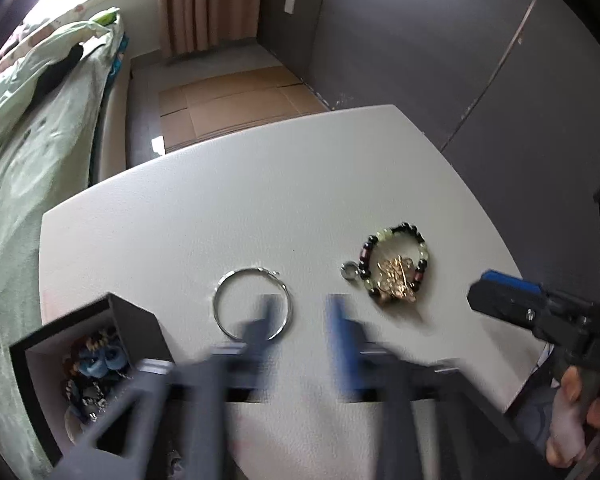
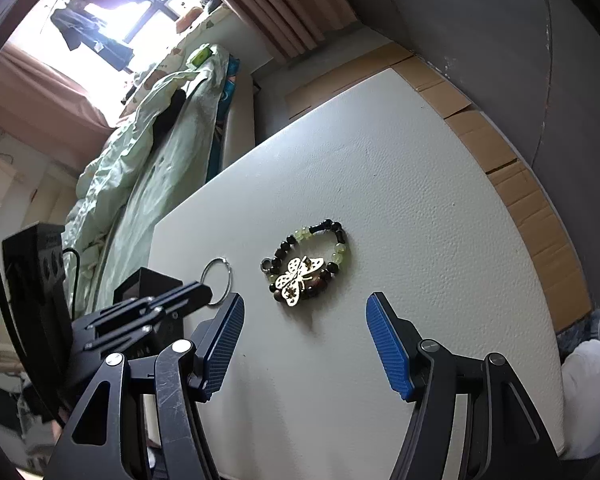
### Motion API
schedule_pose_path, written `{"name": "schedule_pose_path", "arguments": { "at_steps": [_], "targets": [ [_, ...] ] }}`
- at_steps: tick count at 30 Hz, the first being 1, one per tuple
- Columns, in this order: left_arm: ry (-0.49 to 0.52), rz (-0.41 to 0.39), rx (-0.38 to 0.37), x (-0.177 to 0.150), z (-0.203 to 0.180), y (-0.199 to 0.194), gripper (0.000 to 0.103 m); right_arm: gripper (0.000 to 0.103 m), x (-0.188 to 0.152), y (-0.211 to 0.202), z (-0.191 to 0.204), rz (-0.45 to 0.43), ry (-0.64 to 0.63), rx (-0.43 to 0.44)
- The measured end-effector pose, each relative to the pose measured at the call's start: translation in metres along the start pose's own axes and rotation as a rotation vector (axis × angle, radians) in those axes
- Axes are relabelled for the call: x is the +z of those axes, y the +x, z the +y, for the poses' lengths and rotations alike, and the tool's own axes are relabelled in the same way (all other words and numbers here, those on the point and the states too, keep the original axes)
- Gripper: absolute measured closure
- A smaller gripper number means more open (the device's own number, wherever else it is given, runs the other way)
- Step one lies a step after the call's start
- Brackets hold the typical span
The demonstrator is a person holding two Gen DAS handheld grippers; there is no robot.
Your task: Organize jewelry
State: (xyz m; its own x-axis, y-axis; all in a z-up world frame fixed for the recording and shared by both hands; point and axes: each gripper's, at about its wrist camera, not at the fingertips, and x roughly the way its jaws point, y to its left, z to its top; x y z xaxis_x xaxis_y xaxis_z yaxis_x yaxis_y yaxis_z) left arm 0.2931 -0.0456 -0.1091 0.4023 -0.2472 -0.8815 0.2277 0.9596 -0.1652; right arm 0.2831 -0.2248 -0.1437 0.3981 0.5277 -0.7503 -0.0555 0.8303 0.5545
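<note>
Jewelry left on the white leather-textured tabletop (image 2: 420, 184): a thin silver wire bangle (image 1: 253, 304) at lower centre of the left wrist view, and to its right a beaded bracelet of black, maroon and pale green beads (image 1: 396, 258) with a gold filigree butterfly brooch (image 2: 300, 280) lying on it and a small silver ring (image 1: 350, 271) touching its left side. Open black box (image 1: 84, 360) at lower left already has pieces in it. Left gripper (image 1: 300, 320) is motion-blurred, jaws apart and empty, one finger overlapping the bangle's rim; looks like bangle is the target. My advice: centre the wire between the pads, come down flat to the table, close slowly, since thin wire will likely slip or skate. Right gripper (image 2: 304, 344) has jaws wide apart and empty, low over the table, aimed at the brooch from the lower edge, tilted down. Keep it clear of the left one's path to the box.
</note>
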Motion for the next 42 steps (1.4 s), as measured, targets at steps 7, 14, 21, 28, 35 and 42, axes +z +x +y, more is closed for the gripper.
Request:
{"name": "schedule_pose_path", "arguments": {
  "at_steps": [7,14,21,28,35,42],
  "targets": [
    [-0.025,-0.002,0.015,0.005,-0.001,0.004,0.018,0.039,0.001,-0.003,-0.003,-0.006,0.013,0.010],
    [-0.064,0.068,0.141,0.012,-0.009,0.023,0.027,0.039,0.004,-0.002,-0.011,0.004,0.044,0.031],
    [-0.016,0.181,0.264,0.022,-0.013,0.043,0.030,0.039,0.002,-0.004,-0.010,0.014,0.055,0.073],
    [-0.001,0.238,0.295,0.029,-0.006,0.052,0.032,0.039,0.001,-0.012,-0.015,0.008,0.070,0.116],
    [0.033,0.324,0.264,0.037,0.000,0.058,0.032,0.039,0.001,-0.021,-0.025,-0.002,0.093,0.140],
    [0.030,0.361,0.254,0.038,0.000,0.061,0.033,0.039,0.002,-0.022,-0.030,-0.008,0.117,0.164]
  ]
}}
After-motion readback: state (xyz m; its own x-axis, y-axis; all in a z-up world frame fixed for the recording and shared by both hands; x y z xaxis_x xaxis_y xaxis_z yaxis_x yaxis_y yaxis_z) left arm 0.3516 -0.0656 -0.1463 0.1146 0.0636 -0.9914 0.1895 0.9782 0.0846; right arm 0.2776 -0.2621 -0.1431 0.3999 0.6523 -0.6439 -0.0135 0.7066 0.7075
